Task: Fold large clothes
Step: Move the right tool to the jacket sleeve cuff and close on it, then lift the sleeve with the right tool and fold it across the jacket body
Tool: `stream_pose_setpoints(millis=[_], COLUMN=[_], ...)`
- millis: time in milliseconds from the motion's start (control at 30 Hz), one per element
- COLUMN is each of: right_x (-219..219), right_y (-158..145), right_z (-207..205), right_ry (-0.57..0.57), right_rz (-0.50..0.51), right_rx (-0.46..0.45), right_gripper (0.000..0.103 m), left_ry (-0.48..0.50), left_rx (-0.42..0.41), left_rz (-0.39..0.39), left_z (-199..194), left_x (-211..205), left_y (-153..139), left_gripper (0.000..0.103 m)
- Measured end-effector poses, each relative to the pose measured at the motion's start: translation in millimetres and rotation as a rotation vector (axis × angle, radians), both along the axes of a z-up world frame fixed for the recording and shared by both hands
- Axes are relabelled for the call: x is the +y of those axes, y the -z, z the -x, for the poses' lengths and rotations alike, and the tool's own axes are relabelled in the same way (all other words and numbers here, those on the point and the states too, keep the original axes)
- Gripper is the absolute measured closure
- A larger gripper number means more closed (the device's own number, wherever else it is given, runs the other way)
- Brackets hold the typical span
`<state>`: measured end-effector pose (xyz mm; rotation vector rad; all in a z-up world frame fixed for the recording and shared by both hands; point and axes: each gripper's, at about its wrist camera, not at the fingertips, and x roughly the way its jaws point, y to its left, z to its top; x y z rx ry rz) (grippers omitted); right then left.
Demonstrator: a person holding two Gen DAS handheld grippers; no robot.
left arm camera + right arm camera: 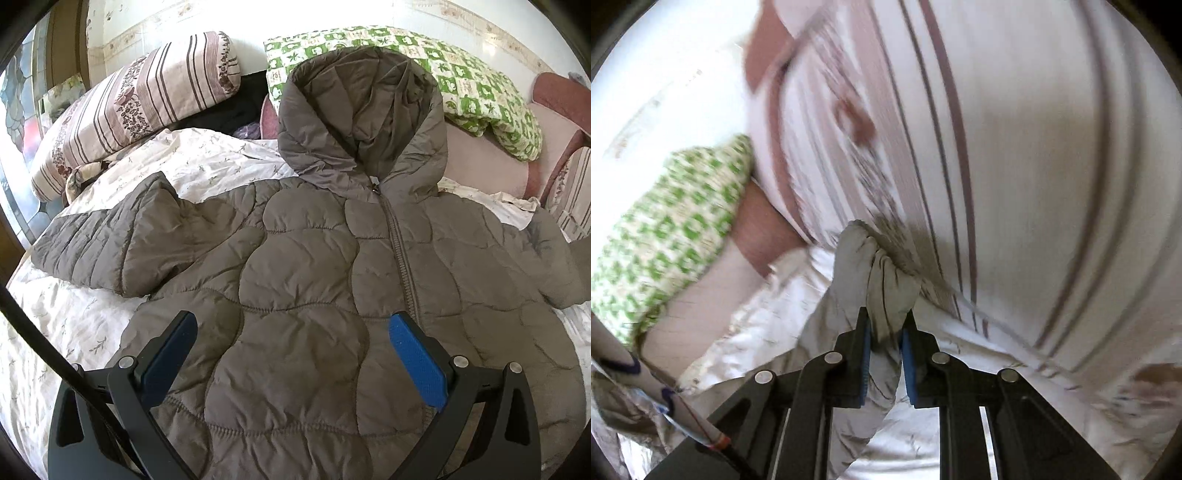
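A grey-brown quilted hooded jacket (pixel 314 258) lies front up on the bed, zipped, its hood (pixel 362 110) toward the pillows. One sleeve (pixel 110 240) is spread to the left; the other runs off the right edge. My left gripper (pixel 291 328) hovers open over the jacket's lower front, nothing between its blue pads. In the right wrist view my right gripper (pixel 885 328) is shut on a bunched end of grey jacket fabric (pixel 882 273), seemingly the sleeve cuff, lifted off the sheet. The picture there is blurred.
A white floral bedsheet (pixel 66 332) covers the bed. A striped pillow (pixel 140 99) lies at the back left, a green-patterned pillow (pixel 461 81) behind the hood, a pink headboard (pixel 554 122) at right. In the right view a striped pillow (pixel 997 147) fills the background, with the green pillow (pixel 672 229) at left.
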<state>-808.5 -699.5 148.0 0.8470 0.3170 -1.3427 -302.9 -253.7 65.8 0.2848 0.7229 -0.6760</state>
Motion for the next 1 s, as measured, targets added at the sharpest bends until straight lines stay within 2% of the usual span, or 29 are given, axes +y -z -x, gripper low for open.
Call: stream_pose_setpoints(millis=[167,267,467,600,800,1000], right_x=[44.1,65.1,108.5,145.7,211.2,269.8], right_y=[-64.4,-89.4,-132.5,-160.0,-181.0,-159.6], right_z=[-14.2,-27.2,-76.3,-129.1,-224.9,-320.2], right_ry=[-0.057,-0.087,-0.180,-0.301,-0.534,-0.764], right_rz=[0.089,0.115,0.166,0.203,0.241,0.197], right_rx=[0.004,0.004,-0.007,-0.040,-0.082,-0.119], right_gripper=[0.087,0.088,0.088,0.088,0.088,0.088], left_ry=[-0.004,-0.008,-0.023,-0.052,-0.096,-0.147], left_rx=[0.007,0.013,0.005,0.018,0.023,0.019], left_rz=[0.035,0.058,0.071,0.085,0.098,0.098], left_z=[0.4,-1.3,-5.8,-15.4,-31.5,-48.5], left_x=[8.6,14.4,24.4,35.1,54.9,73.6], left_y=[-10.9,-17.6,-26.6,-29.8,-32.8,-34.6], left_gripper=[0.000,0.000,0.000,0.000,0.000,0.000])
